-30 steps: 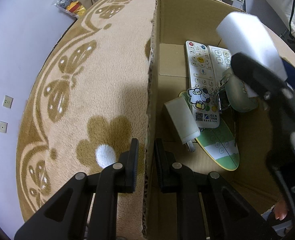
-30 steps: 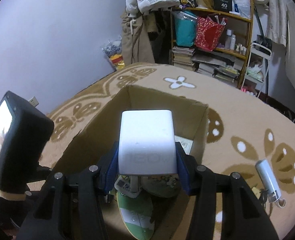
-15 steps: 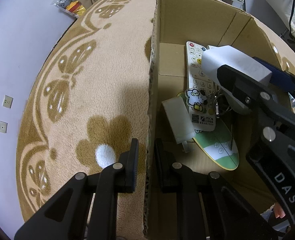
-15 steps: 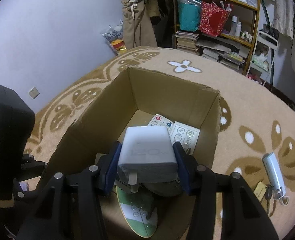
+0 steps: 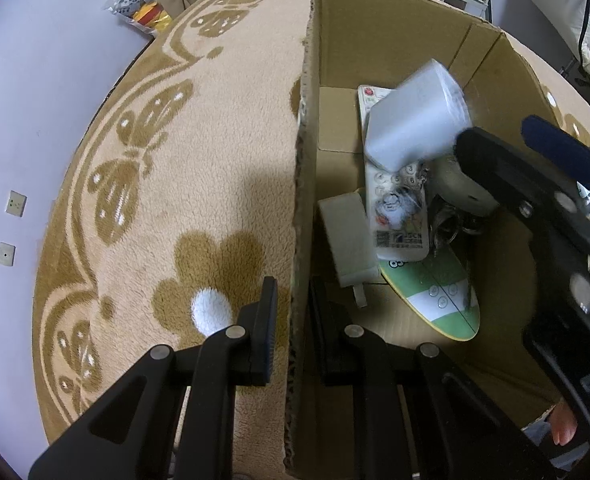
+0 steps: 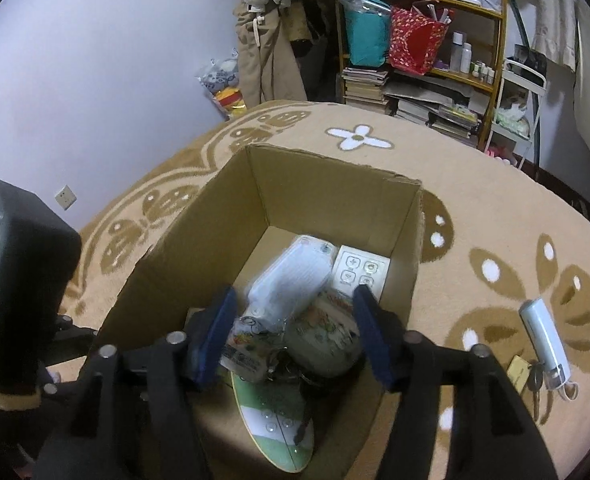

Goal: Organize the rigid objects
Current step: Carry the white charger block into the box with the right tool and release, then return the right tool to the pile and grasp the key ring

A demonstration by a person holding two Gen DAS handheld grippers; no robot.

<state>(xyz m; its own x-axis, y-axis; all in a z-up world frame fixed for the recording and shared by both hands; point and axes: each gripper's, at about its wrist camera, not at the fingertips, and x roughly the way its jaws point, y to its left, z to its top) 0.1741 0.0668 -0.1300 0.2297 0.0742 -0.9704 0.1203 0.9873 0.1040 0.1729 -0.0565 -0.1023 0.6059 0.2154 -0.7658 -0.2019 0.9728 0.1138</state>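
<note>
A beige carpet (image 6: pixel 495 208) w/ brown butterfly and flower patterns fills both views, lilac wall upper left, cluttered wooden bookshelf (image 6: pixel 423 52) upper right in the right wrist view. The left gripper (image 5: pixel 291 304) is nearly closed, pinching the brown cardboard box (image 5: pixel 299 200) wall at bottom centre. Vs 0.5 s ago, the right gripper (image 6: pixel 295 332) has spread wide, now empty; the blurred white blocky charger (image 6: pixel 291 280) it held lies tilted on the remotes inside the box.

Cluttered box (image 6: pixel 327 184) floor; bare left strip
</note>
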